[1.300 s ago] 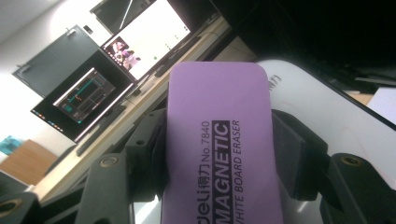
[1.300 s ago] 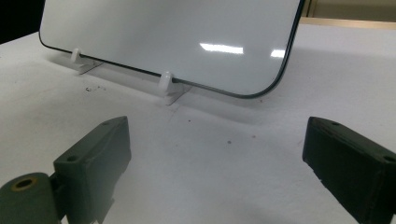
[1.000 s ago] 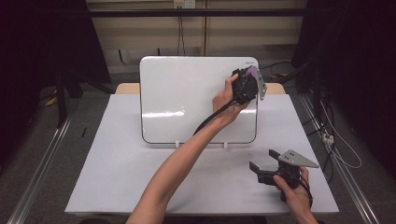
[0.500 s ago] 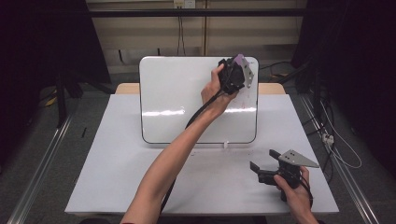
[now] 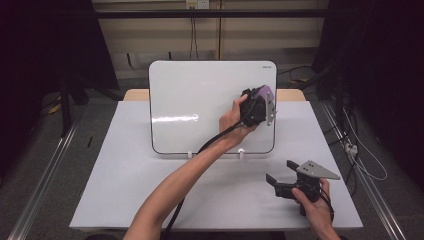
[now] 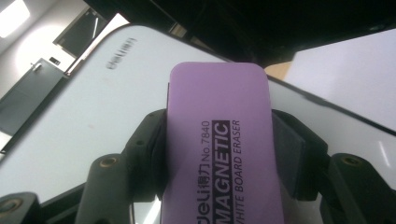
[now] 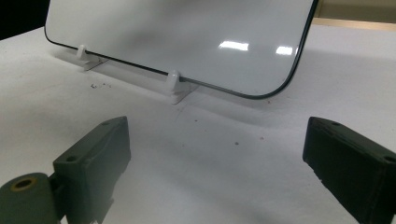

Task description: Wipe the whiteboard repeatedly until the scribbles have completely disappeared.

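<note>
A white board (image 5: 200, 105) stands upright on small white feet at the middle of the table. My left gripper (image 5: 257, 106) is held against the board's right part, shut on a purple magnetic white board eraser (image 6: 219, 140). In the left gripper view both black jaws press the eraser's sides, with the board (image 6: 84, 116) right behind it. My right gripper (image 5: 275, 182) rests low at the table's front right, open with nothing between its jaws. In the right gripper view it faces the board's lower edge (image 7: 187, 42) and one foot (image 7: 175, 86).
A white sheet (image 5: 115, 185) covers the table, with small dark specks (image 7: 236, 142) in front of the board. Metal rails (image 5: 42, 175) run along both sides of the table. Cables (image 5: 360, 160) lie on the floor at the right.
My left gripper with the eraser moved left along the board's top right, then came down and right to the board's right middle. The right gripper stayed put.
</note>
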The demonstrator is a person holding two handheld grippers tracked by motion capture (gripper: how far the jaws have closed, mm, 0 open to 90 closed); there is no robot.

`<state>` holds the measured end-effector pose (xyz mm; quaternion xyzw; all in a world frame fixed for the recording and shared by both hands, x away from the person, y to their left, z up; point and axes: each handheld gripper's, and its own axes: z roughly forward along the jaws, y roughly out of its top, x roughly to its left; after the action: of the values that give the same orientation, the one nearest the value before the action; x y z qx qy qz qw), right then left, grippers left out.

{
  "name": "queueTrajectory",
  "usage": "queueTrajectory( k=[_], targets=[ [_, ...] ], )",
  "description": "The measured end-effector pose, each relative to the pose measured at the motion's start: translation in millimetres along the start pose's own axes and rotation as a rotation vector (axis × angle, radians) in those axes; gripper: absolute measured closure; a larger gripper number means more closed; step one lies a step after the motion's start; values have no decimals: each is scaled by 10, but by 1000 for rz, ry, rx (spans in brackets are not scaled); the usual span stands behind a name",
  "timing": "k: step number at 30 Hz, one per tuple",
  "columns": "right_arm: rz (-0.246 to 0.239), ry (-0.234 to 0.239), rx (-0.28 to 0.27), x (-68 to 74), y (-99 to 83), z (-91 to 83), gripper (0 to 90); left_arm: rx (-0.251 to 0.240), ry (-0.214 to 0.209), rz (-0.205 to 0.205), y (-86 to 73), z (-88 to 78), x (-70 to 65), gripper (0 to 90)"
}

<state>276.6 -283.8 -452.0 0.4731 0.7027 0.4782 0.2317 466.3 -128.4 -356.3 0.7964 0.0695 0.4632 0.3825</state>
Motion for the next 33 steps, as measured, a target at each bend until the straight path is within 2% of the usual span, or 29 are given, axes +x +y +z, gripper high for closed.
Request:
queueTrajectory(
  k=[1, 4, 7, 9, 11, 12, 15, 16, 21, 23, 28, 29, 31, 32, 33],
  targets=[
    [2, 1, -1, 0, 0, 11, 75, 8, 20, 6, 31, 14, 72, 414],
    [7, 6, 0, -1, -3, 24, 75, 17, 60, -49, 96, 82, 336, 414],
    [9, 8, 5, -1, -8, 12, 75, 31, 104, -58, 113, 114, 559, 414],
    [8, 8, 0, -7, -7, -3, 75, 39, 149, -67, 88, 95, 695, 414],
    [8, 6, -3, -22, -11, -7, 75, 55, 162, -104, 17, 71, 792, 413],
    [10, 4, -1, -28, -14, -8, 75, 59, 162, -108, -16, 61, 805, 413],
    [14, -2, 0, -35, -14, -7, 75, 63, 148, -71, -30, 48, 721, 413],
    [16, -2, 1, -32, -13, -2, 75, 65, 125, -74, -23, 43, 673, 413],
    [4, 1, 1, -2, -4, 5, 75, 46, 44, -11, 8, 29, 320, 413],
    [3, 2, -1, 2, -4, 5, 75, 35, 31, -12, 20, 17, 229, 413],
    [10, -3, -1, -13, -8, -1, 75, 39, 15, -5, 32, 16, 161, 413],
    [11, -3, 0, -15, -8, -3, 75, 41, 11, 15, 30, 16, 121, 413],
    [12, -3, 0, -14, -6, -2, 75, 31, -1, 30, 20, 4, -12, 413],
    [10, -3, 0, -12, -6, -1, 75, 23, 4, 49, 6, -11, -101, 413],
    [10, -3, 1, -8, -5, -2, 75, 18, -11, 67, -7, -26, -191, 413]
  ],
)
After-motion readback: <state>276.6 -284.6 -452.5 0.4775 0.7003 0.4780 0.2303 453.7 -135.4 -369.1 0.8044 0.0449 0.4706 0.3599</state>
